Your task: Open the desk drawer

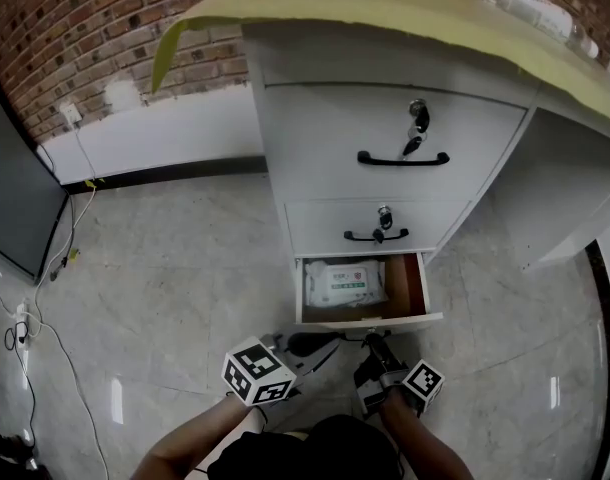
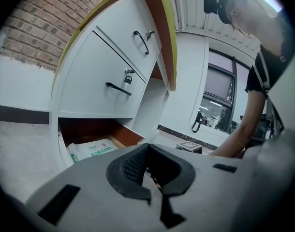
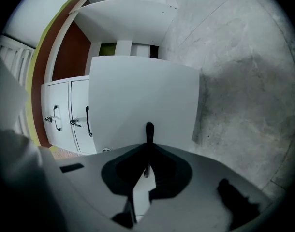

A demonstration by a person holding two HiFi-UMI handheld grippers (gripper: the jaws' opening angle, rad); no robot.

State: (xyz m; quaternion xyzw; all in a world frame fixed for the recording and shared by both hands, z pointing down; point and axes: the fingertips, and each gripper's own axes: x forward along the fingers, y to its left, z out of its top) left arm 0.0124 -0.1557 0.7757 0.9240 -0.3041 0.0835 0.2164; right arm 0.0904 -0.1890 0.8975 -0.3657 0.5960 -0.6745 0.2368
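Forearms come up bare from the bottom edge of the head view, side by side, each hand holding its gripper low over the grey floor (image 1: 165, 298) and aimed nearly level at the foot of the white table (image 1: 385, 13). The right gripper (image 1: 373, 342) sits against the front panel of the bottom drawer (image 1: 370, 320); in the right gripper view its jaws are closed on the drawer's black handle (image 3: 149, 131), whose end sticks out just past the tips. The left gripper (image 1: 321, 346) hangs just beside it, to the left, short of the panel and touching nothing; in the left gripper view its jaws stand together with nothing between them.

The bottom drawer stands well out from the pedestal, its brown inside showing, and a white pack of wipes (image 1: 345, 281) lies flat in it. The middle drawer (image 1: 375, 223) and top drawer (image 1: 400, 138) above are flush, each with a key in its lock
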